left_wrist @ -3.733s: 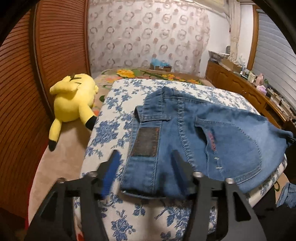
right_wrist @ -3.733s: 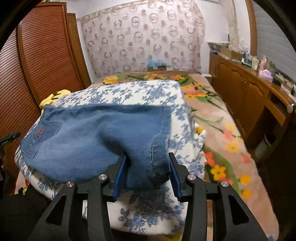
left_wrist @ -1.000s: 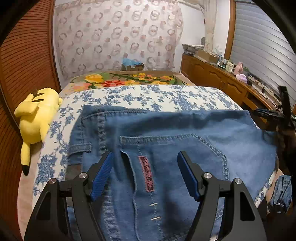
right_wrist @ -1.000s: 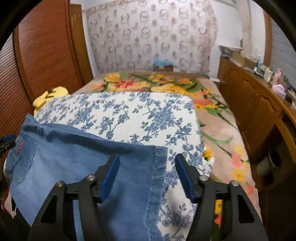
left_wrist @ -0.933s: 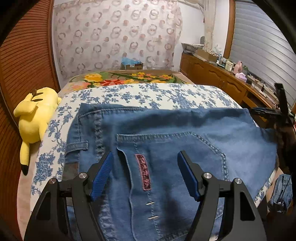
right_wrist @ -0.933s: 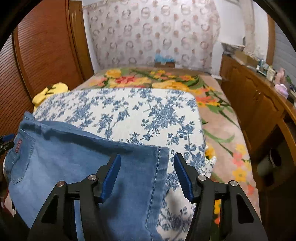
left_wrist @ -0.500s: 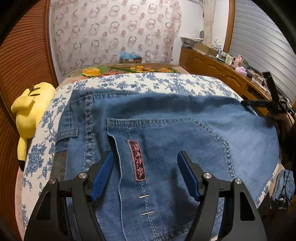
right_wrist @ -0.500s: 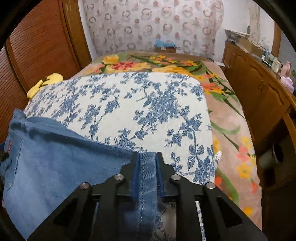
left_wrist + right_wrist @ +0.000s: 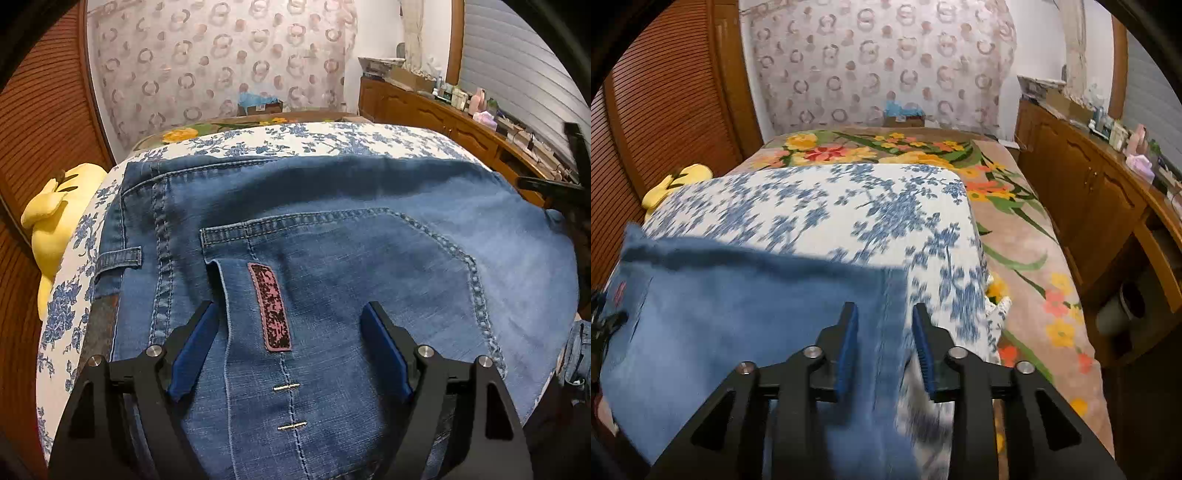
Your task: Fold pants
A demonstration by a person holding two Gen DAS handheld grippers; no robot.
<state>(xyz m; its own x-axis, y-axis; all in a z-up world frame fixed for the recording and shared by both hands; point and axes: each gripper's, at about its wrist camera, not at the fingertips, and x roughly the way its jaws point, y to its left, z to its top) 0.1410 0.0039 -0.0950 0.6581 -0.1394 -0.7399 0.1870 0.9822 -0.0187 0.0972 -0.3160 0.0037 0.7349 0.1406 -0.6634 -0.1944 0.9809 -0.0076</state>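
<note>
Blue denim pants (image 9: pixel 332 236) lie spread on the blue-flowered white cushion (image 9: pixel 288 138). In the left wrist view the back pocket with a red label (image 9: pixel 271 306) is right under my left gripper (image 9: pixel 291 332), which is open and hovers over the cloth. In the right wrist view the pants (image 9: pixel 738 302) cover the near left of the cushion (image 9: pixel 849 206). My right gripper (image 9: pixel 884 332) has its jaws partly apart around the pants' side seam edge (image 9: pixel 892 306); the frame is blurred.
A yellow plush toy (image 9: pixel 55 218) lies left of the cushion against the wooden slatted wall (image 9: pixel 40 122). A flowered bedspread (image 9: pixel 1015 236) extends behind and to the right. A wooden cabinet (image 9: pixel 1108 192) with small items runs along the right.
My right gripper, which was shut on the pants' edge half a second ago, has opened partway and pulled back. My left gripper has moved closer over the back pocket, still open.
</note>
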